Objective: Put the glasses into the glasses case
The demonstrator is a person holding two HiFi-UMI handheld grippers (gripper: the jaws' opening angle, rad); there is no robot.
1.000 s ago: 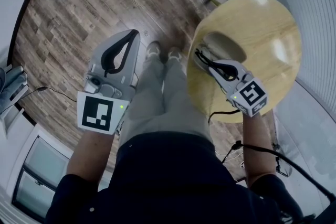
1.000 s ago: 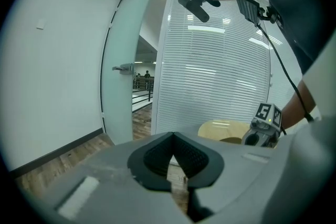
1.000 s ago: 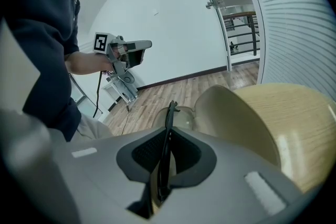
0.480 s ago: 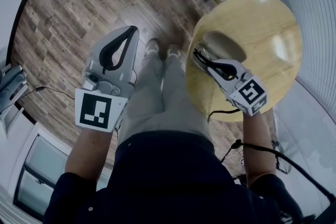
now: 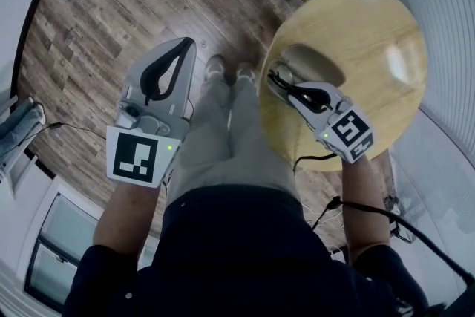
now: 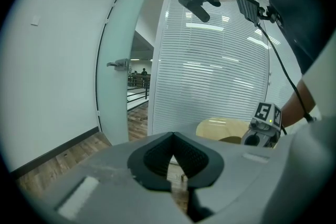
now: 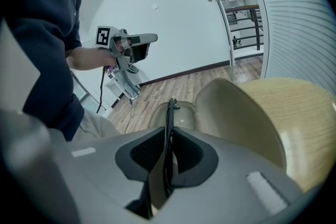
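Compared with a second before, the right gripper (image 5: 276,79) had slid a little toward the near end of the glasses case (image 5: 326,59). The left gripper (image 5: 184,48) had risen slightly and remained well apart from the case, over the wooden floor (image 5: 111,4).

The task was under way but not finished. The glasses (image 7: 170,110) were already picked up. In the right gripper view their thin dark frame stood edge-on between the right fingers (image 7: 144,152), which were clamped on it. Part of the frame reached out past the fingertips toward the case. The glasses hung just at the near end of the case, and I could not tell whether they already touched its rim.

The case lay open on the round wooden bench (image 5: 371,26), with its lid (image 7: 236,118) raised beside the lower half. That lower half looked empty as far as it showed, though a part of it was hidden behind the glasses and the gripper.

The left fingers (image 6: 157,157) were pressed together at their tips with nothing between them, so this gripper took no part.

By my judgement, what was left was to lower the glasses fully into the lower half of the case and to let them go there. Closing the lid would possibly follow.
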